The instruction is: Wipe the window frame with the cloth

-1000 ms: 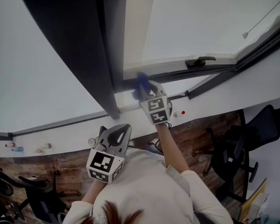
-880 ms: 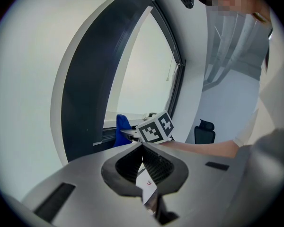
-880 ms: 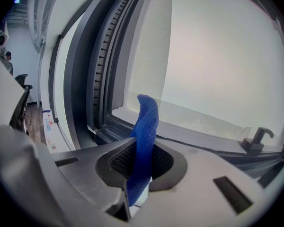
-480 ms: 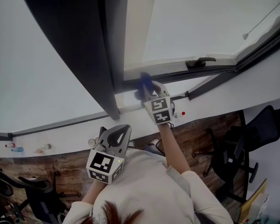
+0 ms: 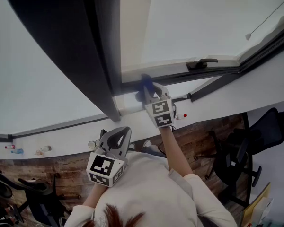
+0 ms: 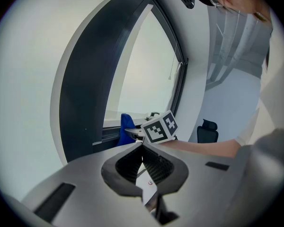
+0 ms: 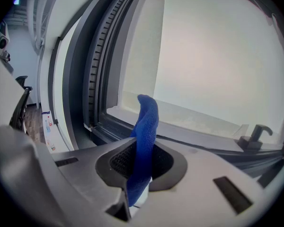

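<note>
- The right gripper (image 7: 141,143) has its jaws clenched on the blue cloth (image 7: 146,122), which sticks up ahead of them at the window frame (image 7: 199,143). It has barely shifted since a second ago.
- The left gripper (image 6: 142,146) has its jaws closed on nothing. Behind them is perhaps a white label (image 6: 146,189), its print unreadable.
</note>
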A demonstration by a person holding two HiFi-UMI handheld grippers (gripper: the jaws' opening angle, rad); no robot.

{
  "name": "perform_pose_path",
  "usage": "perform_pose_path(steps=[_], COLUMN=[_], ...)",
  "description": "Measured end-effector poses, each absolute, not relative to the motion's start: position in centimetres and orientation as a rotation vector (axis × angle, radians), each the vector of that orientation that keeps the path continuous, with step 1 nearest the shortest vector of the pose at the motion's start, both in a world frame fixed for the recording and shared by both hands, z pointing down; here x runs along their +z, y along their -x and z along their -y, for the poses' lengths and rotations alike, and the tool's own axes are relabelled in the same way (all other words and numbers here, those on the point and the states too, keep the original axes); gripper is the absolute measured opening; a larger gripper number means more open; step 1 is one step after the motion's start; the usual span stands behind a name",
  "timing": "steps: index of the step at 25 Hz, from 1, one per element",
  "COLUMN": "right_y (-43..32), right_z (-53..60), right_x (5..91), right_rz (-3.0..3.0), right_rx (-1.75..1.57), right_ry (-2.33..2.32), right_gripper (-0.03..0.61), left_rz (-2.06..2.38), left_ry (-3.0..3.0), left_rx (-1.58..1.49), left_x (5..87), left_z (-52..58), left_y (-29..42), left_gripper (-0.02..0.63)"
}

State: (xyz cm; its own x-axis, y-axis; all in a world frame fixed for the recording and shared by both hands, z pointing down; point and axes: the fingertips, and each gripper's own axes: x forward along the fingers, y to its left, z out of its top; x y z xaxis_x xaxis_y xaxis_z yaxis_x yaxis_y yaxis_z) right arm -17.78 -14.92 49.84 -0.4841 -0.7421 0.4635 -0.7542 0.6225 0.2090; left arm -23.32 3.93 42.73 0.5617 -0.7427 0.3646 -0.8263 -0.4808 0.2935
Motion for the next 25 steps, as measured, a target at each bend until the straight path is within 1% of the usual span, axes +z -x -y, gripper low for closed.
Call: perform_pose_path(steps=[9,25], right_y=[16.5,14.3], right_z=[15.1,16.0], right_x=[49.8,49.6], right_rz=[2.340,2.370], right_rx=[0.023,0.018], right_ry=[-1.110,-1.084], right_gripper=[0.046,0.046], left_rz=[1.327,1.396], left_ry=[-2.321,-2.200], left_rx=[0.237,0.241], left_x=[41.5,43.0], left_z=[-3.8,-4.5], left_y=[20.2,18.3], left_gripper=[0.009,0.009])
